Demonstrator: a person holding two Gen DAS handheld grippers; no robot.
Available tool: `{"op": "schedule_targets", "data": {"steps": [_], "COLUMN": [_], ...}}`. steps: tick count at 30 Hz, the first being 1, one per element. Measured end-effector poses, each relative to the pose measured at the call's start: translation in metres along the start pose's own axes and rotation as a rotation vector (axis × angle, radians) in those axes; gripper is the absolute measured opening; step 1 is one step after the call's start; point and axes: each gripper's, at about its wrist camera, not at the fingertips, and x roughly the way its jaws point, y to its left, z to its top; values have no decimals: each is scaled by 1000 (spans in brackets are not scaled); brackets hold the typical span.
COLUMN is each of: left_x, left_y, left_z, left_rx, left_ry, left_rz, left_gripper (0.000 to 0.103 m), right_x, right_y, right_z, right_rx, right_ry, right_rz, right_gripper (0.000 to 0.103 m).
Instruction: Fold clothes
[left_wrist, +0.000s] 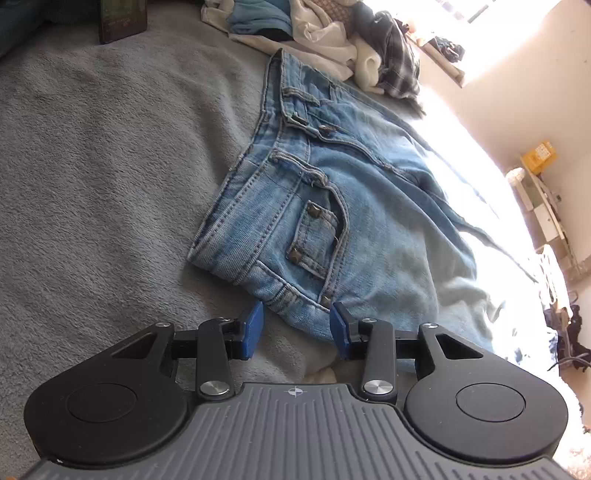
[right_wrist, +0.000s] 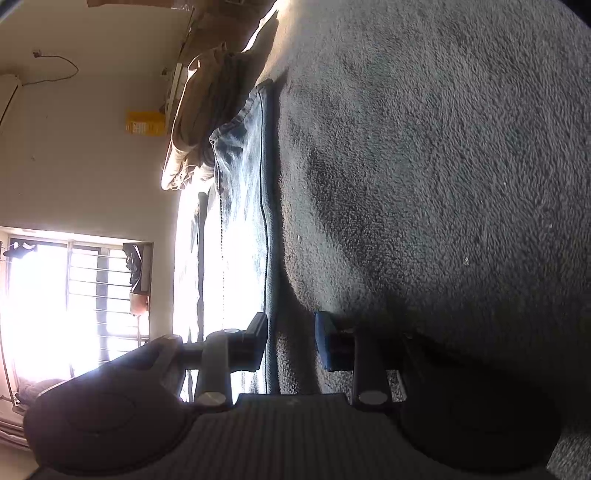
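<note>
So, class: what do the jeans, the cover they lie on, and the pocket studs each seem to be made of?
Jeans: faded light-blue denim, judging by the twill weave and heavy double stitching.
Grey cover: probably fleece or plush; its surface is matte and nubby.
Pocket studs: likely metal with a dull bronze finish, since they catch small glints.

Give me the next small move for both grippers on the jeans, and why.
Probably ease both forward and close. The left gripper is open, its pads either side of the jeans at the waistband corner. The right gripper is open astride the leg's edge on the grey blanket. Neither grips cloth yet, so no fold can start.
</note>
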Motion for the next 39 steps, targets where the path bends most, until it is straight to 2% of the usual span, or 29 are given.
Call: {"op": "schedule_targets", "data": {"steps": [11,17,20,25,33,39], "left_x": [5,6,6,5,11,17], "left_y": [-14,-22,-26,-33,-36,-32], "left_z": [-4,-5,-5,-6,-8,-7], "left_rx": [62,106,127,151,133,70], "left_ry": [19,12,8,-1,16,46], "left_rz": [54,99,122,148,161,74], "left_gripper": [44,56,67,98,101,102], "right_x": [1,1,1,1,2,1], "right_y": [-2,-2,-2,-2,-2,-2], "right_z": [2,2,1,1,1,0], "right_rx": [3,7,10,11,13,9], "right_ry": [0,0,-1,-1,-4,-5], "right_rz": [1,4,5,5,4,-1], "right_gripper": [29,29,29,29,29,29]}}
